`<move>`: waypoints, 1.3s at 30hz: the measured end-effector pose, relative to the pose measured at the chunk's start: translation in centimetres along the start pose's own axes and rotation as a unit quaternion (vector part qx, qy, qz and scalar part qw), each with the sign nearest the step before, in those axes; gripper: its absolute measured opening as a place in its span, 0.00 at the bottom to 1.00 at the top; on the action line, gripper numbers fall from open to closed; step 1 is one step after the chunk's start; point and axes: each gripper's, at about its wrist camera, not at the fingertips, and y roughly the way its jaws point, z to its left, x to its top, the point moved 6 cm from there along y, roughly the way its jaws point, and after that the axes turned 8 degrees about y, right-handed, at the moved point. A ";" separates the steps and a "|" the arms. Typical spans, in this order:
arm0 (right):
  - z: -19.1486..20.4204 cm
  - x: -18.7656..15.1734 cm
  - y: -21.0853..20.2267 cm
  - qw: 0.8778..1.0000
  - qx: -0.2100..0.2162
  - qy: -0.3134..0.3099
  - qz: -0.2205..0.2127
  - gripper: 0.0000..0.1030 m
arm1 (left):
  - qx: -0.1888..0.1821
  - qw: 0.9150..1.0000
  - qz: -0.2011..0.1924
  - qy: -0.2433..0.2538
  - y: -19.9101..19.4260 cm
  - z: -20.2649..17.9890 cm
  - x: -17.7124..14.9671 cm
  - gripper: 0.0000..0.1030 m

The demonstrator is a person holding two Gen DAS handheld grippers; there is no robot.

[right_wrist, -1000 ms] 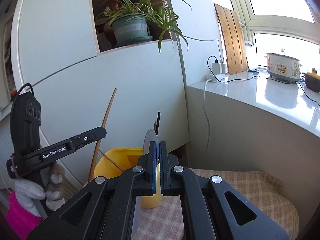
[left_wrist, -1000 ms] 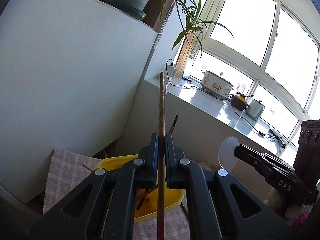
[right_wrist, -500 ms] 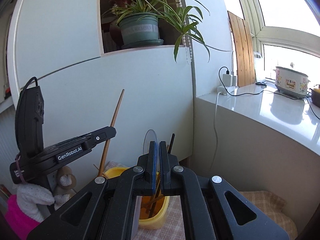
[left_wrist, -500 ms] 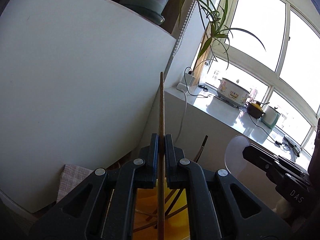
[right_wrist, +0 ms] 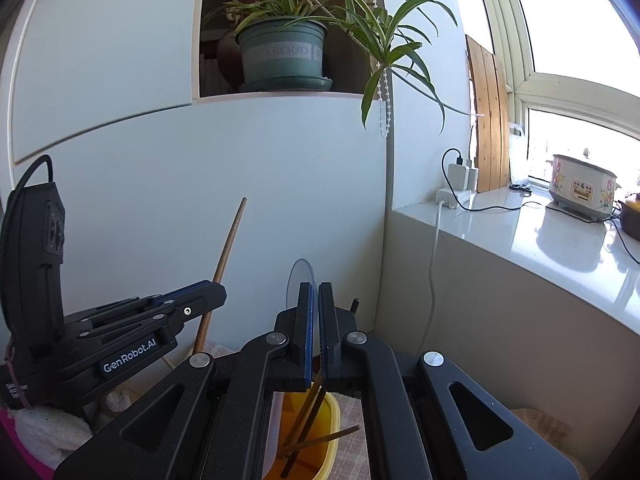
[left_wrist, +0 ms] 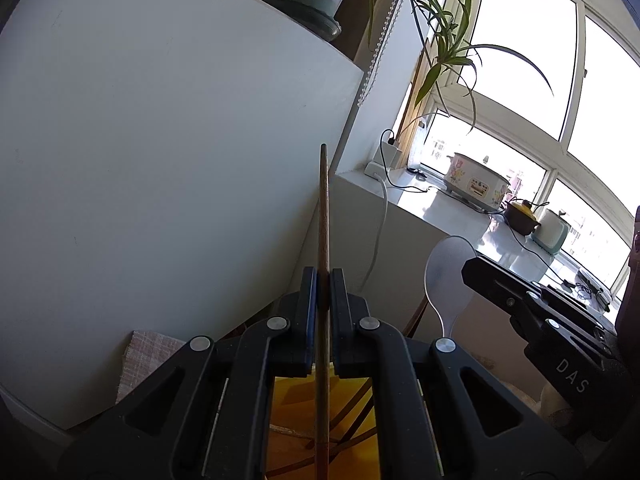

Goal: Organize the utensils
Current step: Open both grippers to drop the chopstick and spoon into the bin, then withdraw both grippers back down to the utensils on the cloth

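In the left wrist view the left gripper (left_wrist: 323, 280) sits low in the centre of the frame, its jaws clenched on a long thin brown wooden stick (left_wrist: 323, 216) that rises upright from between them to the middle of the frame and runs down past them over the yellow plastic container (left_wrist: 288, 400) at the bottom centre. Several more thin sticks (left_wrist: 352, 412) lie crossed inside that container. At the right edge the right gripper (left_wrist: 476, 268) reaches in, closed on the handle of a translucent round-bowled plastic spoon (left_wrist: 448, 276) whose bowl stands upright just beside the left gripper.

In the right wrist view the spoon's clear bowl (right_wrist: 301, 280) shows above the pinched jaws at lower centre, with the container (right_wrist: 332, 420) directly below and partly hidden by the gripper's black frame. The left gripper enters from the lower left, the stick slanting up to the centre left.

A pale cabinet panel (left_wrist: 160, 160) fills the left of both views, close behind the container. A potted spider plant in a green pot (right_wrist: 284, 52) stands in a niche at the top. A white counter (right_wrist: 540, 232) along the right carries a flowered white cooker (right_wrist: 582, 186) and a charger with its cable (right_wrist: 434, 264). A checked cloth (left_wrist: 142, 354) lies under the container.
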 end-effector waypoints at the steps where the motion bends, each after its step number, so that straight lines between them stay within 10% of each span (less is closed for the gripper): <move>1: 0.0 -0.2 0.2 1.000 -0.002 -0.002 0.002 0.01 | -0.001 1.000 0.000 -0.001 -0.1 0.0 -0.1 0.04; 39: -5.4 -5.3 -6.1 0.995 0.023 0.069 0.073 0.04 | -0.026 0.999 0.000 0.040 -7.7 -4.1 -2.9 0.04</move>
